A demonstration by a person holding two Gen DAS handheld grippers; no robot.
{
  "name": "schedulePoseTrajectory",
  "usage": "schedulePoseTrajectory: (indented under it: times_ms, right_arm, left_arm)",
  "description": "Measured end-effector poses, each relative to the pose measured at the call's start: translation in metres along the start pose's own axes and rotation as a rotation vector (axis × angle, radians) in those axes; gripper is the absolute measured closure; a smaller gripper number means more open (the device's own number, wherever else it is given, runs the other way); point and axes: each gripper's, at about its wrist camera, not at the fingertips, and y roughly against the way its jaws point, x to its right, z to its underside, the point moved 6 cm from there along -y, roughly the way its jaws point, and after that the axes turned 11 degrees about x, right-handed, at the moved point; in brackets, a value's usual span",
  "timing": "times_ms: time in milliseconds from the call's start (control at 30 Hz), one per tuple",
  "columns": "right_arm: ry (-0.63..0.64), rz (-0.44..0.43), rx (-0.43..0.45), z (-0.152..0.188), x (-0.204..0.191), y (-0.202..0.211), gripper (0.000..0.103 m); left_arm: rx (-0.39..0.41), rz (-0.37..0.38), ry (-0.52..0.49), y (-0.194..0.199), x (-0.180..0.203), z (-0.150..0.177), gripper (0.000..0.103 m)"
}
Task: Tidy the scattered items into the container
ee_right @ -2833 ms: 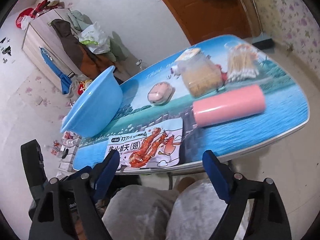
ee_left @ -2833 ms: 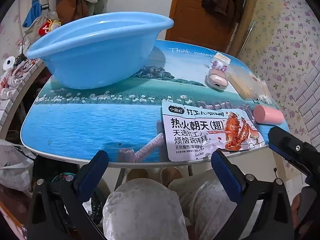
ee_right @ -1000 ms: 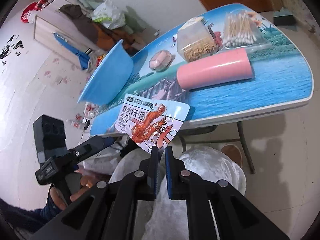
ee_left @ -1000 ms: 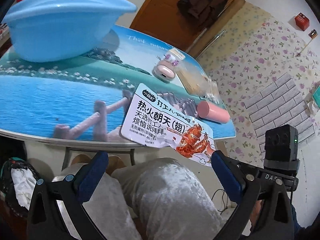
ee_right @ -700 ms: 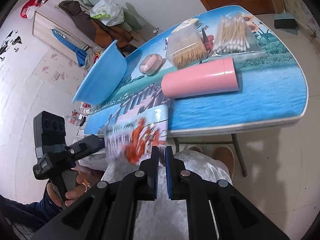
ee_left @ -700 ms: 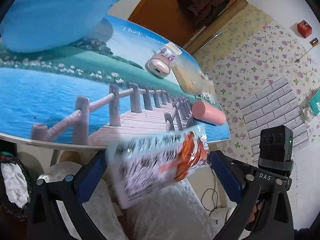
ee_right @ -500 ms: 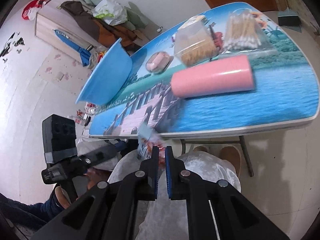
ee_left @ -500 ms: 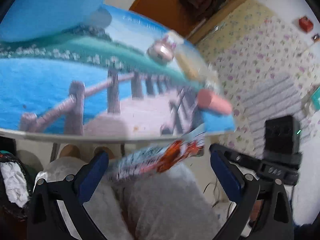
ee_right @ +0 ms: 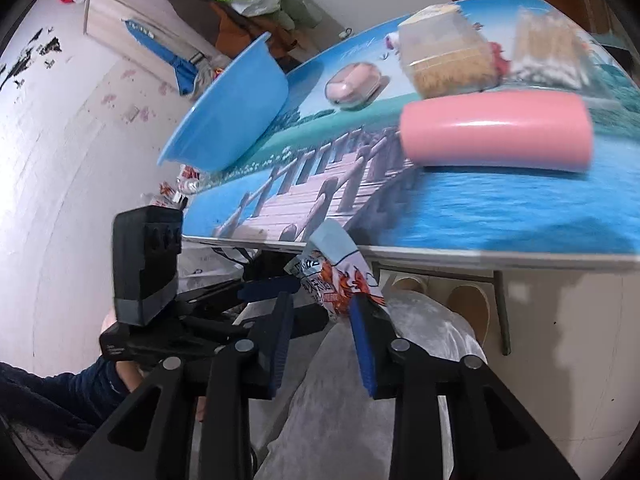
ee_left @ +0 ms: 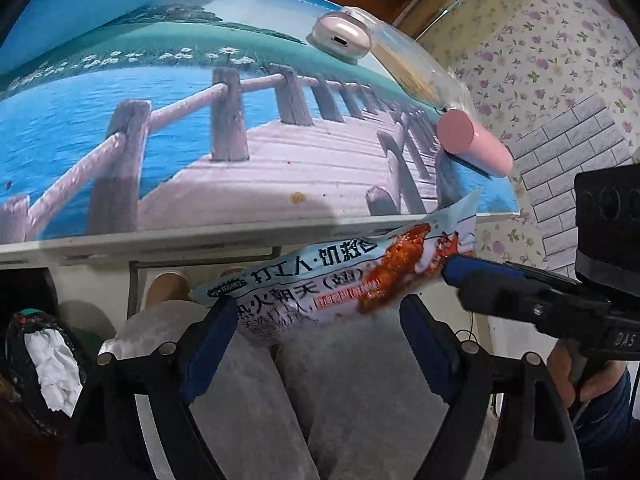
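Observation:
A snack packet with red food print hangs below the table's front edge, over the person's lap. My right gripper has its jaws parted, with the packet's end between the tips; in the left wrist view its blue tip still touches the packet's right end. My left gripper is open with the packet's lower edge lying between its fingers. The blue basin stands at the table's far left.
On the picture-printed table lie a pink cylinder, a pink case, a clear box of toothpicks and a pack of cotton swabs. A cluttered shelf and hanging clothes stand behind.
The right gripper pulled the packet off the table down to the lap, and its jaws have now opened. The left gripper has closed in around the packet's other end.

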Motion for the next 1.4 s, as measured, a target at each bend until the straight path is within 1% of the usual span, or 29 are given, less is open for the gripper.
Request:
schedulePoseTrajectory:
  times_ms: [100, 200, 267, 367, 500, 667, 833, 933, 1000, 1100, 1133, 1267, 1400]
  right_arm:
    - [0.018, 0.085, -0.008, -0.001, 0.010, -0.016, 0.073]
    - [-0.024, 0.119, -0.046, 0.004, 0.024, -0.034, 0.073]
    - [-0.033, 0.140, -0.048, 0.004, 0.032, -0.038, 0.073]
    - [-0.033, 0.130, -0.021, 0.003, 0.035, -0.033, 0.073]
    - [-0.042, 0.138, -0.014, 0.005, 0.042, -0.025, 0.073]
    - [-0.041, 0.139, 0.008, 0.000, 0.042, -0.018, 0.073]
    - [0.002, 0.128, 0.024, 0.000, 0.026, -0.007, 0.073]
    - [0.017, 0.121, 0.053, -0.001, 0.019, 0.009, 0.073]
    - [0.025, 0.120, 0.078, -0.006, 0.016, 0.016, 0.073]
    - [0.028, 0.127, 0.086, -0.009, 0.012, 0.021, 0.073]
    - [0.027, 0.130, 0.082, -0.007, 0.007, 0.020, 0.073]
    - [0.022, 0.138, 0.075, 0.002, 0.010, 0.022, 0.073]
    - [0.027, 0.133, 0.103, 0.000, 0.009, 0.037, 0.073]
  left_arm:
    - [-0.004, -0.001, 0.007, 0.000, -0.002, 0.001, 0.022]
    - [-0.008, -0.006, 0.006, 0.000, -0.002, 0.002, 0.022]
    - [-0.005, -0.005, 0.011, 0.002, -0.002, 0.002, 0.022]
    - [0.012, -0.005, 0.004, 0.007, -0.006, 0.001, 0.022]
    - [0.013, -0.022, 0.015, 0.007, -0.012, -0.001, 0.022]
    - [0.031, -0.030, -0.010, 0.009, -0.006, -0.004, 0.022]
    - [0.073, -0.040, -0.058, 0.018, 0.004, -0.013, 0.022]
    - [0.088, -0.038, -0.068, 0.017, 0.006, -0.018, 0.022]
    - [0.089, -0.042, -0.075, 0.017, 0.006, -0.019, 0.022]
    - [0.082, -0.043, -0.075, 0.017, 0.003, -0.017, 0.022]
    - [0.081, -0.041, -0.077, 0.019, 0.002, -0.016, 0.022]
    - [0.084, -0.039, -0.087, 0.022, 0.002, -0.011, 0.022]
    - [0.099, -0.038, -0.104, 0.029, 0.006, -0.015, 0.022]
